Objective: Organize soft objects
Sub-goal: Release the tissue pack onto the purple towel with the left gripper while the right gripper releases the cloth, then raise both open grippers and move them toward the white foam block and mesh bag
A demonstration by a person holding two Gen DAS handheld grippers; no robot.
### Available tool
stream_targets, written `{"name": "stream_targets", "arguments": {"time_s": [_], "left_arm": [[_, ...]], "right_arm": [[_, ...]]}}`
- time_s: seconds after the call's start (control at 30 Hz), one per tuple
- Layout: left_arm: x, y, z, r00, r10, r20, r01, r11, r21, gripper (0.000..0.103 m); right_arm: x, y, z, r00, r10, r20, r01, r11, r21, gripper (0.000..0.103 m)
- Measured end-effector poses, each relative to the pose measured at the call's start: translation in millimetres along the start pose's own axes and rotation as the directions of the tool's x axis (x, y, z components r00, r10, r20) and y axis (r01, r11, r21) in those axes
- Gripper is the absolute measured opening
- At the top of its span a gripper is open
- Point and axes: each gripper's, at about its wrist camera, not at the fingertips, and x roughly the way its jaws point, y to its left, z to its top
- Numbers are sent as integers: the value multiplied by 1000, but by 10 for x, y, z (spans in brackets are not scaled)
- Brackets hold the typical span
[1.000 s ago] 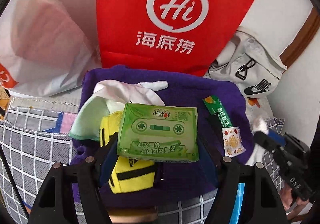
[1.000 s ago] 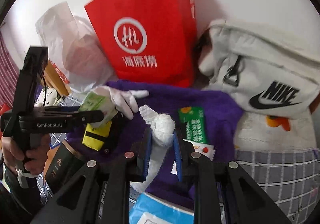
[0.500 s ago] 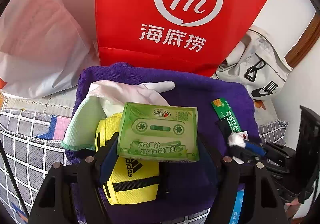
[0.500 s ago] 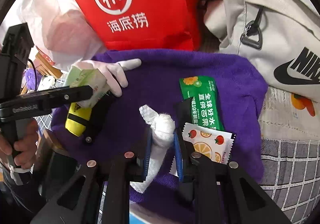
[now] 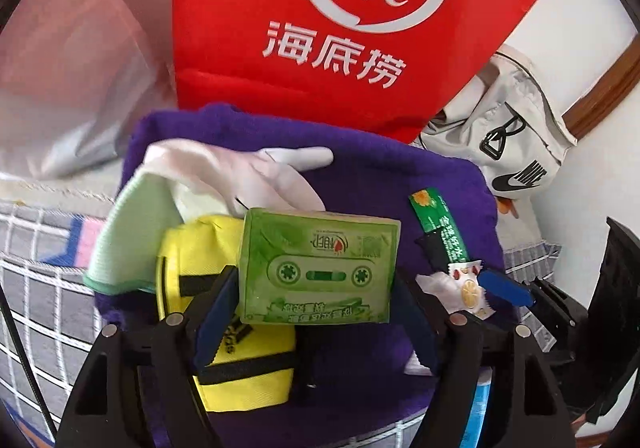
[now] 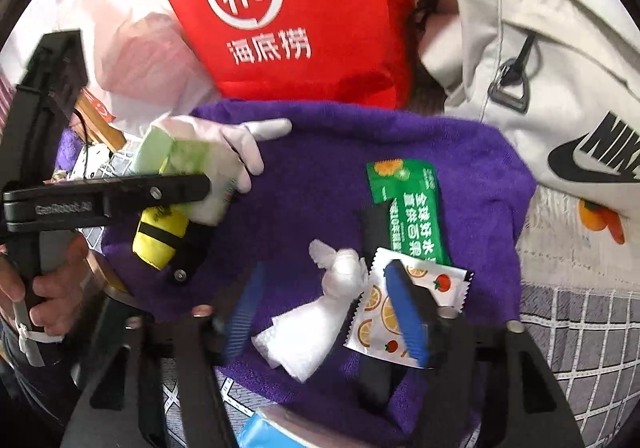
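My left gripper (image 5: 316,308) is shut on a green tissue pack (image 5: 320,264) and holds it above a purple towel (image 5: 384,184); it also shows in the right wrist view (image 6: 188,164). My right gripper (image 6: 324,308) is open, its fingers either side of a knotted white tissue wad (image 6: 320,304) that lies on the purple towel (image 6: 320,168). A white glove (image 5: 256,172), a mint cloth (image 5: 136,232) and a yellow pouch (image 5: 240,360) lie on the towel's left. A green sachet (image 6: 412,204) and a fruit-print sachet (image 6: 404,312) lie on its right.
A red paper bag (image 6: 288,8) stands behind the towel, a white plastic bag (image 5: 68,60) to its left and a beige Nike bag (image 6: 552,68) to its right. A checked cloth (image 6: 580,328) covers the surface. A blue packet (image 6: 272,432) lies near the front edge.
My right gripper has opened and let go of the white tissue wad, which now rests on the towel. My left gripper has moved closer to the towel, still holding the tissue pack.
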Motion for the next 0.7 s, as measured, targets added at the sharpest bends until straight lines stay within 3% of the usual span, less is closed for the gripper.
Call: {"name": "stream_targets", "arguments": {"time_s": [0.13,0.43,0.7], "left_arm": [[-24,-5,-1,1000,-19,-5,19,1000,-12,83],[-261,-82,-58,999,-32,8,32,999,-1,84],[-730,-193,-296,992,-119,39,118,993,23,83]], "right_arm": [[-85,-29,28,1000,7,17,-8,1000,17,67],[-522,-61,-27,993,-65,94,58,996,73,67],[-1125,128,-418,983,-120,140,116,992,39,67]]}}
